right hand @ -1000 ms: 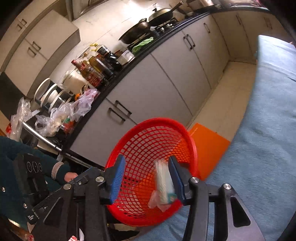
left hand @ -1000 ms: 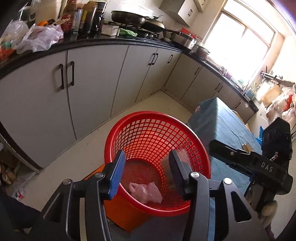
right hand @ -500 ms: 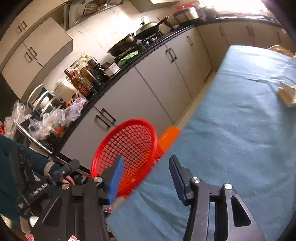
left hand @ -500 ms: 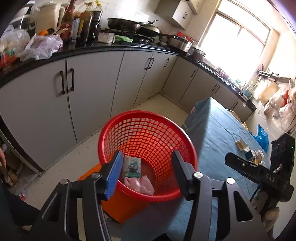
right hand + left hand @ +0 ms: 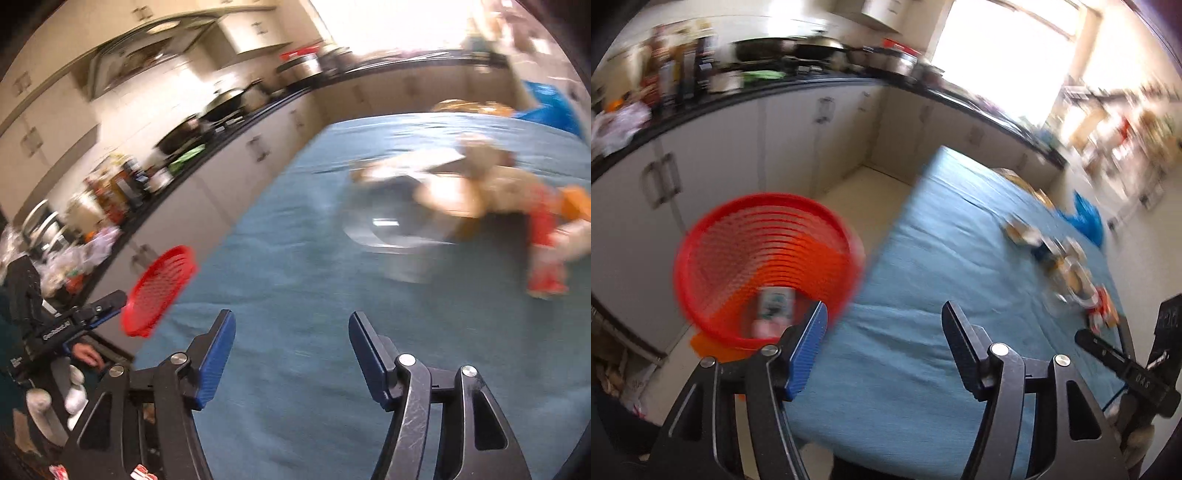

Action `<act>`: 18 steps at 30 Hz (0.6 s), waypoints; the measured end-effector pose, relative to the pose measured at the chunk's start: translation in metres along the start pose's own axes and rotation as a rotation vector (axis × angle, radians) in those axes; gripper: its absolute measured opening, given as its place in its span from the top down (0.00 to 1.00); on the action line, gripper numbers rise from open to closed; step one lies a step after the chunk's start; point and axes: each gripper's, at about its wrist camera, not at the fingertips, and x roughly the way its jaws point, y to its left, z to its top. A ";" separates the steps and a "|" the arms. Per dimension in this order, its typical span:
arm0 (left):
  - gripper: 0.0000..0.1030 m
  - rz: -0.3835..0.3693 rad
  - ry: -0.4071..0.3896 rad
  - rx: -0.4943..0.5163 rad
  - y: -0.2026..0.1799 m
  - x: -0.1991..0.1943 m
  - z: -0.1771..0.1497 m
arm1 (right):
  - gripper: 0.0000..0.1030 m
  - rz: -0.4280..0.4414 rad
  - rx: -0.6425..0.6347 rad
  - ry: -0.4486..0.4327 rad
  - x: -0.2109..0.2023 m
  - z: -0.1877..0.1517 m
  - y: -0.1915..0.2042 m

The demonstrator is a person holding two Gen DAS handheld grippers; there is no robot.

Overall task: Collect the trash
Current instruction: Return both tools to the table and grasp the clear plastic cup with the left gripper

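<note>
We see both frames smeared w/ blur. Left gripper (image 5: 882, 314) sits bottom centre of the left view, jaws opening, nothing btwn them, just blue cloth (image 5: 923, 280) under the gap. Right gripper (image 5: 291, 325) same in the right view: jaws opening, nothing in them, over bare cloth. The cloth covers a table that fills the centre and right of both frames, wrinkled, running up toward a bright window (image 5: 1004, 48) at top. Red basket (image 5: 764, 266) is left of centre in the left view, off the table's edge, on an orange base on the pale floor (image 5: 857, 188); inside at its bottom lie a small carton (image 5: 775, 302) and smth pink (image 5: 764, 326). In the right view the basket (image 5: 159, 291) is small at mid-left. Trash (image 5: 480, 195) is piled at right on the cloth, too blurred to sort; red wrapper (image 5: 543, 254) at its lower edge. Grey cabinets (image 5: 720, 147) under a dark counter (image 5: 798, 83) run across upper left, w/ bottles and pans on top.
</note>
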 end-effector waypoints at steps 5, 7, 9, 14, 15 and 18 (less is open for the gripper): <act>0.37 -0.052 0.041 0.159 -0.072 0.022 -0.003 | 0.30 -0.127 0.104 -0.054 -0.041 -0.005 -0.074; 0.37 -0.087 0.058 0.197 -0.097 0.033 -0.002 | 0.30 -0.157 0.143 -0.072 -0.052 -0.008 -0.096; 0.37 -0.118 0.075 0.226 -0.120 0.045 0.002 | 0.30 -0.189 0.185 -0.094 -0.063 -0.006 -0.119; 0.37 -0.177 0.100 0.315 -0.176 0.078 0.022 | 0.30 -0.265 0.216 -0.108 -0.072 0.007 -0.151; 0.37 -0.187 0.109 0.330 -0.187 0.087 0.024 | 0.30 -0.274 0.217 -0.108 -0.072 0.010 -0.155; 0.37 -0.184 0.136 0.368 -0.212 0.110 0.028 | 0.30 -0.271 0.216 -0.111 -0.070 0.017 -0.156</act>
